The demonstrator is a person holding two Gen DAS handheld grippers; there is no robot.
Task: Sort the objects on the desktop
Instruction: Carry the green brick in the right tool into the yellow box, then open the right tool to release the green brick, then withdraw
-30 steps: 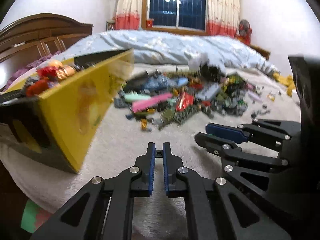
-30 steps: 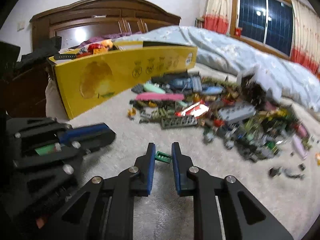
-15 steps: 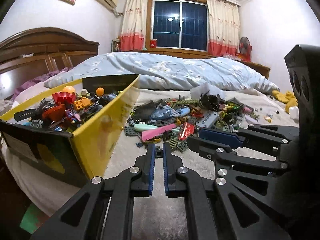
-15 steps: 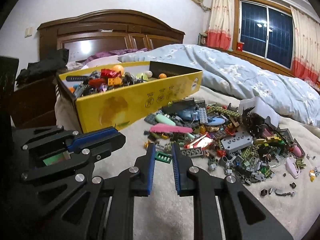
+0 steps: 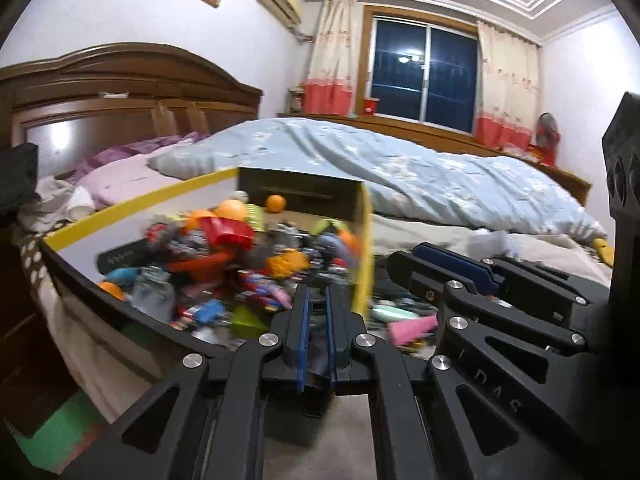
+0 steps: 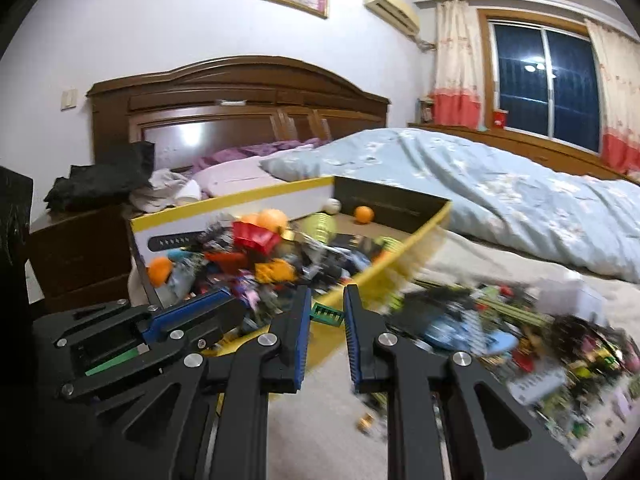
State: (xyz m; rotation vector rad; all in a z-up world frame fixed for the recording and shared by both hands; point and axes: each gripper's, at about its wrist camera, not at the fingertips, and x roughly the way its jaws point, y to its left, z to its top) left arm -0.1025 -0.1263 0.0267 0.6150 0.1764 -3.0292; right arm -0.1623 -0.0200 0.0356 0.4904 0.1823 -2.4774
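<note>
The right claw (image 6: 326,314) was clamped on a small green studded brick (image 6: 328,315), held at the near yellow wall of the yellow box (image 6: 404,268), which sat on the bed (image 6: 500,200) crammed with toys and orange balls. The left claw (image 5: 316,320) was all but closed, with a thin dark piece seemingly between its pads, too blurred to name. A loose pile of bricks (image 6: 500,332) lay on the cover right of the box

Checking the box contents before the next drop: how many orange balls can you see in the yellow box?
3. Far-end ball lies alone; middle ball sits behind the red piece; near-left ball is in a corner of the yellow box. More may be buried.
</note>
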